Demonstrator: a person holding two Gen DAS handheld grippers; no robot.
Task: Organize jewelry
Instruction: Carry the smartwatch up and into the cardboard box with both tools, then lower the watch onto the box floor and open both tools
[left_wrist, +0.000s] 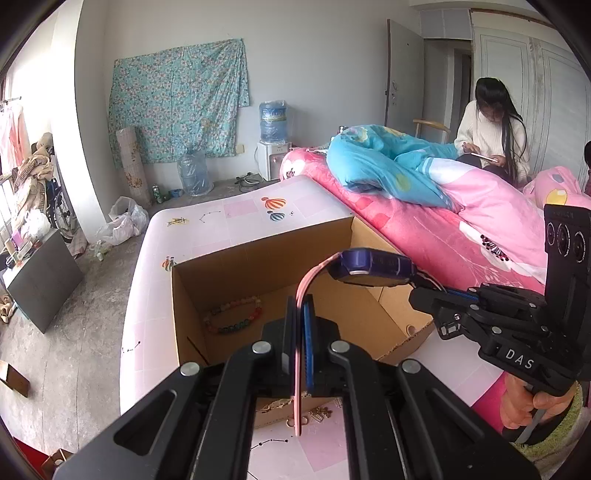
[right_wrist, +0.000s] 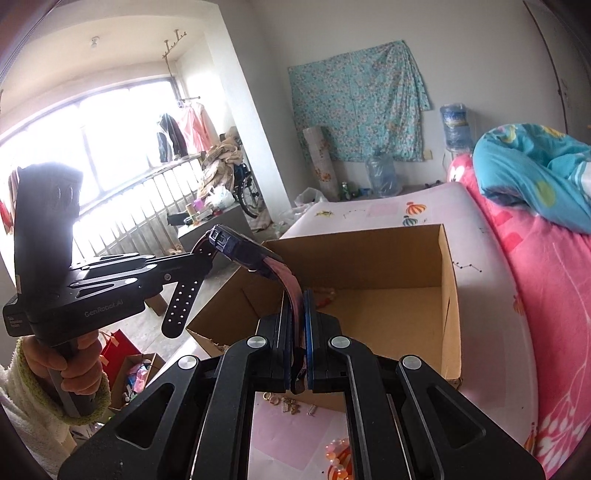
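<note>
**Inspector:** Position of the watch relative to the tongs?

**Assistant:** One wristwatch (left_wrist: 369, 264), dark blue case, pink strap. It hangs in the air above the open cardboard box (left_wrist: 258, 273). The left tongs (left_wrist: 300, 332) are clenched on one half of the pink strap, which runs down between the pads and out below. The right tongs (right_wrist: 300, 332) are clenched on the other half of the strap. Each pair grips its own end, with the case between them.

**Inspector:** Surroundings?

**Assistant:** The box stands on a pale pink tabletop (left_wrist: 229, 218) printed with balloons, pushed against a bed with pink bedding (left_wrist: 461, 229). Inside the box lies one beaded bracelet (left_wrist: 234, 314) of mixed colours, on the floor near the left wall. In front of the box, on the tabletop, lies a scatter of small gold-toned trinkets (right_wrist: 288, 402); I cannot count them exactly. A second beaded piece (right_wrist: 338, 458), orange and white, lies nearer the camera.

**Inspector:** Obstructions?

**Assistant:** The near box wall stands between the trinkets and the box floor.

**Inspector:** Count of tongs?

**Assistant:** Two, each in one hand (right_wrist: 79, 365).
</note>
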